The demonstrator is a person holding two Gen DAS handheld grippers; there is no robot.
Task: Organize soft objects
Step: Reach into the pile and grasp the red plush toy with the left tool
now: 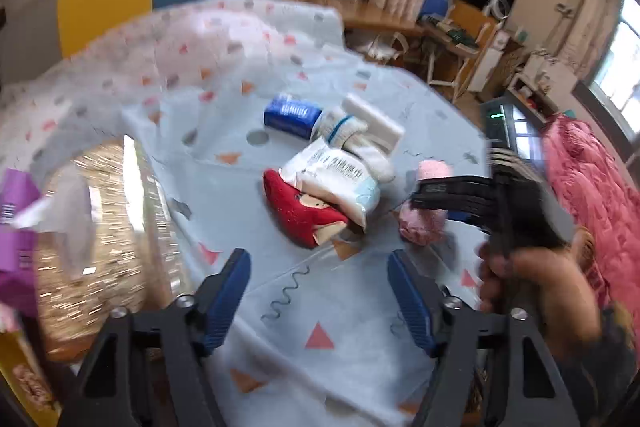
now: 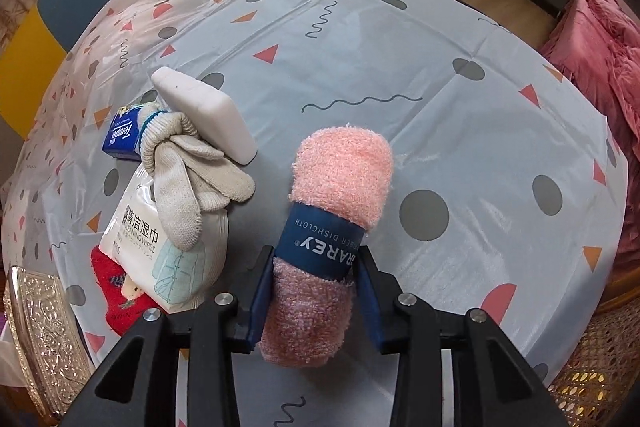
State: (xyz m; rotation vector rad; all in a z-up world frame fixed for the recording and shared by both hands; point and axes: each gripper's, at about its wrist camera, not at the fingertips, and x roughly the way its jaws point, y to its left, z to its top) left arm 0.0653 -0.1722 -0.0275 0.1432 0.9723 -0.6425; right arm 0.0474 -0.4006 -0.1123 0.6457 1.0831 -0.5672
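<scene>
- Pink rolled dishcloth with a dark blue paper band, clamped at its lower half between the blue pads of the right gripper; jaws narrowed onto the roll, its fluffy upper end pointing away over the table.
- Same dishcloth seen from the left wrist camera as pink fluff above and below the black body of the right gripper, just right of the pile.
- Pile of soft goods to the left of the roll: grey-white knotted gloves draped over a white pack of cleaning wipes, pack lying partly on a red sock with a cartoon figure.
- White sponge block leaning tilted behind the gloves, touching them; blue Tempo tissue pack just beside, at the far left of the pile.
- Left gripper held low over the tablecloth, jaws spread wide, nothing between the blue pads; pile ahead of it, well apart.
- Pale blue tablecloth printed with triangles, dots and squiggles under everything.
- Ornate golden tray at the left edge, blurred; purple box beside it.
- Pink quilt off the table at right.
</scene>
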